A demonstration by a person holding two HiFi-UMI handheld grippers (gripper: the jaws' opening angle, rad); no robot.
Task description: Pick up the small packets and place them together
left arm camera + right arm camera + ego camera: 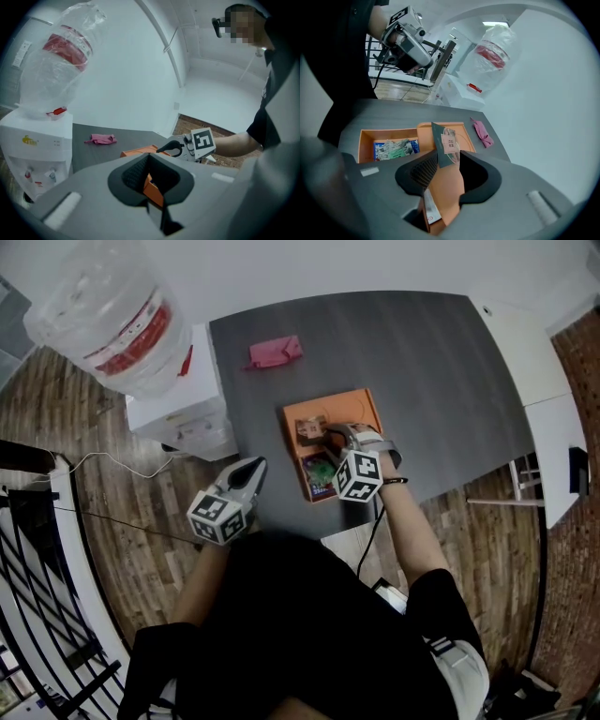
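Observation:
An orange tray [361,407] lies on the dark table. My right gripper [330,434] hangs over it, tilted down. In the right gripper view its jaws [446,171] stand open around a dark packet with a pink label [446,144]. The packet stands upright in the tray's larger compartment and leans by the left pad; a white packet [429,210] lies below it. Blue and green packets [395,149] fill the small compartment, seen as green packets [322,472] in the head view. My left gripper [255,465] is shut and empty near the table's front edge, left of the tray.
A pink cloth [274,352] lies at the table's far side. A white water dispenser [173,409] with a large bottle [108,310] stands against the table's left edge. A white desk [530,362] borders the table on the right.

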